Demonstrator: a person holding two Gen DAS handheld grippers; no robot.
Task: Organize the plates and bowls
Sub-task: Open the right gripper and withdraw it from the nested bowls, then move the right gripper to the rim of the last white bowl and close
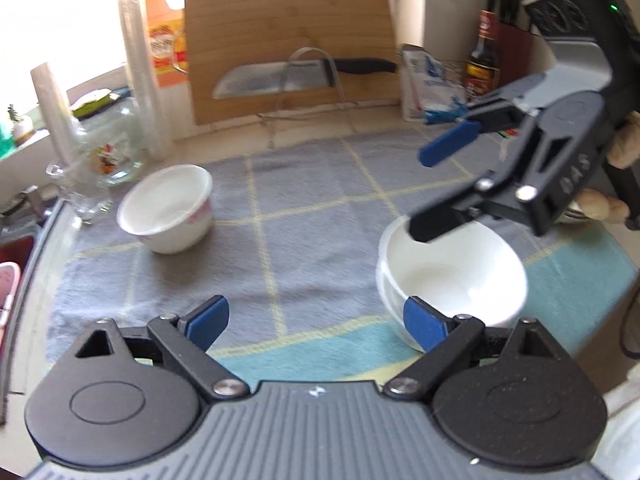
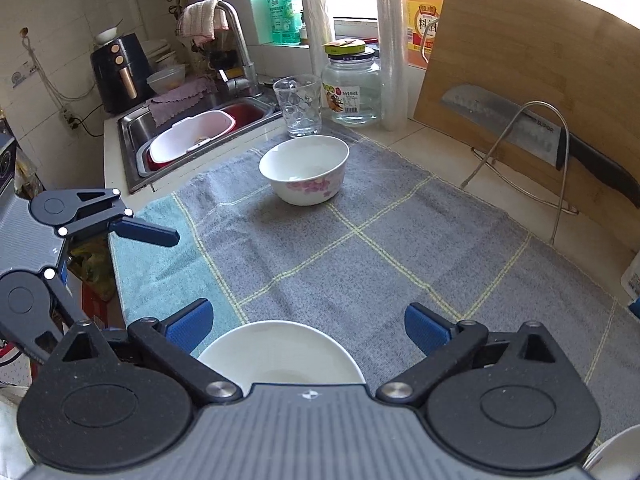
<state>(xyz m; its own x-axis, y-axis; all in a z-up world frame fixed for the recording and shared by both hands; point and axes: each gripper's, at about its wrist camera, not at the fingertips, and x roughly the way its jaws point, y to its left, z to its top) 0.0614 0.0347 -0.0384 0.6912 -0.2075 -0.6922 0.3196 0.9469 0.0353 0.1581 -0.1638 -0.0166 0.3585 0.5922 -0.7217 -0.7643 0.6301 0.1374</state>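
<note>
**Bowl Stacking: One Bowl Outstanding**

Kitchen counter space beside a sink serves as the work surface, covered by a grey checked towel with a teal border. A wooden cutting board leans against the back wall with a knife held in a wire rack in front of it. A drinking glass, a glass jar and an orange bottle stand along the far edge.

**Gripper state**
- Left gripper: jaws spread wide, nothing between the blue pads. One pad sits just in front of the white bowls, with no grip visible.
- Right gripper: jaws fully spread and empty. It hovers above the white bowls; in the left wrist view one finger hangs just over the rim, and contact cannot be confirmed.

**Task items**
- White bowls: near edge of the towel. A double rim line on the side suggests two bowls nested together, one inside the other.
- Floral bowl: upright and alone at the far side of the towel, close to the drinking glass, well apart from the nested pair.
- Plates: none identifiable on the towel.

**Progress assessment**
Judging by the layout, one nesting step is complete and both grippers are free. The floral bowl remains to be collected and grouped with the white pair. Its rim is clear for a grasp, though the drinking glass nearby limits the approach from that side.
</note>
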